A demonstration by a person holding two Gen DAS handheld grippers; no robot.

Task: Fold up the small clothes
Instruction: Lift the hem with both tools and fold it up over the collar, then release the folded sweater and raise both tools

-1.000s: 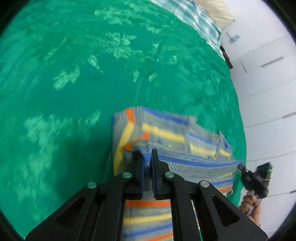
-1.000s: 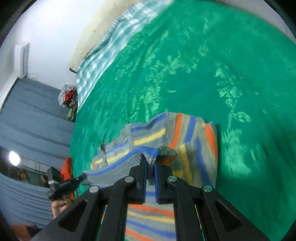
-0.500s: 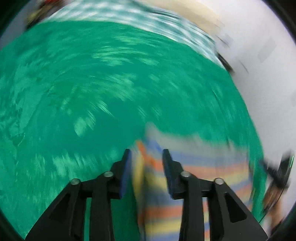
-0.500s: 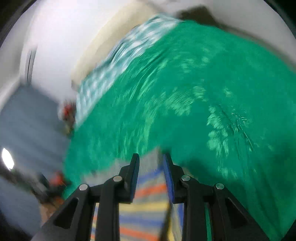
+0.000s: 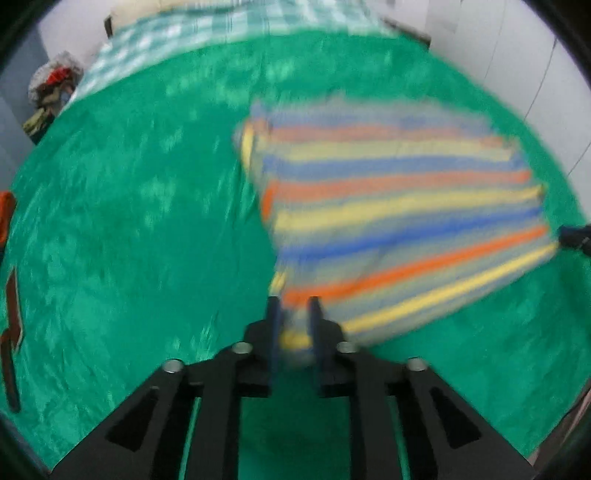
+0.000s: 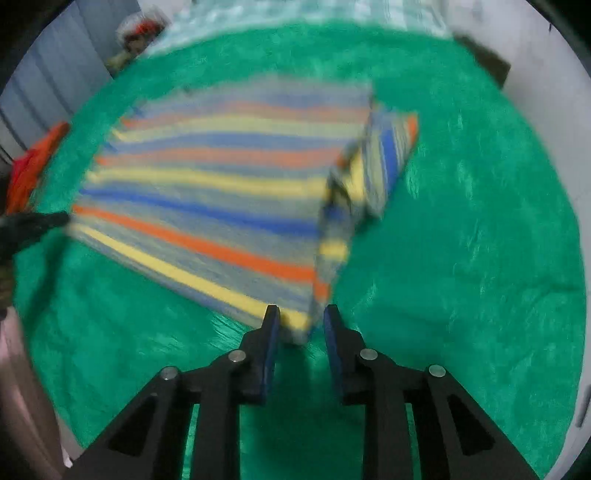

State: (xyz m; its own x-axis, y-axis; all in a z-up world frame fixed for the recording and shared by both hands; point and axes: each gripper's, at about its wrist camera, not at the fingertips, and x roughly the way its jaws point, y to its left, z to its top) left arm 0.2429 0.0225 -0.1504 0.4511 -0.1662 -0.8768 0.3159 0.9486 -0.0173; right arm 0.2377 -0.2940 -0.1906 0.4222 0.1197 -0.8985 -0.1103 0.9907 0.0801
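Note:
A small striped garment [image 5: 399, 218], grey with blue, orange and yellow bands, lies folded flat on the green bedspread [image 5: 129, 221]. It also shows in the right wrist view [image 6: 221, 192], with a folded sleeve part [image 6: 380, 158] at its right side. My left gripper [image 5: 294, 314] is open, its fingers on either side of the garment's near left corner. My right gripper [image 6: 301, 321] is open around the near right corner. Both views are motion-blurred.
A checked sheet [image 5: 221, 26] lies at the far end of the bed. A pile of clothes [image 5: 51, 88] sits at the far left, orange cloth [image 6: 33, 162] at the bed's left edge. White walls [image 5: 517, 55] stand at the right.
Both grippers have let go of the garment's lifted edge, opened and pulled back toward the near side. The garment now lies flat, folded over.

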